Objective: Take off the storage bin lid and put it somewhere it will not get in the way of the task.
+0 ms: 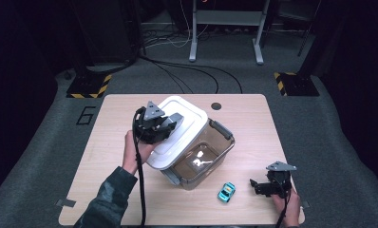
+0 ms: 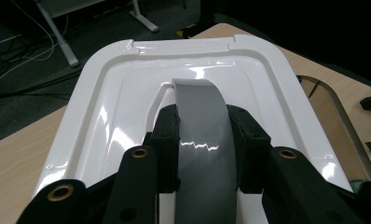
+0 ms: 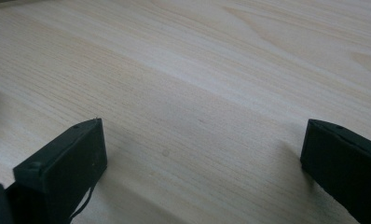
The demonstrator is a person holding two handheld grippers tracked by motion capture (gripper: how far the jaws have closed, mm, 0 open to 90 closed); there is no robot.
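A white lid (image 1: 184, 126) hangs tilted over the left part of a clear plastic bin (image 1: 211, 156) on the wooden table (image 1: 111, 123). My left gripper (image 1: 165, 124) is shut on the lid's grey handle (image 1: 174, 117). In the left gripper view, the black jaws of the left gripper (image 2: 201, 116) press on both sides of the grey handle (image 2: 200, 140), with the glossy lid (image 2: 109, 102) beyond. My right gripper (image 1: 254, 186) rests low near the table's front right, open, with bare wood (image 3: 197, 70) between the jaws of the right gripper (image 3: 202, 140). A small teal toy car (image 1: 226, 191) sits just left of it.
The bin has grey latches at its far right end (image 1: 222, 129) and its front corner (image 1: 173, 177). Its rim (image 2: 342, 116) shows at the right of the left gripper view. A dark round hole (image 1: 216, 106) marks the table's far edge. Cables and stand legs lie on the floor beyond.
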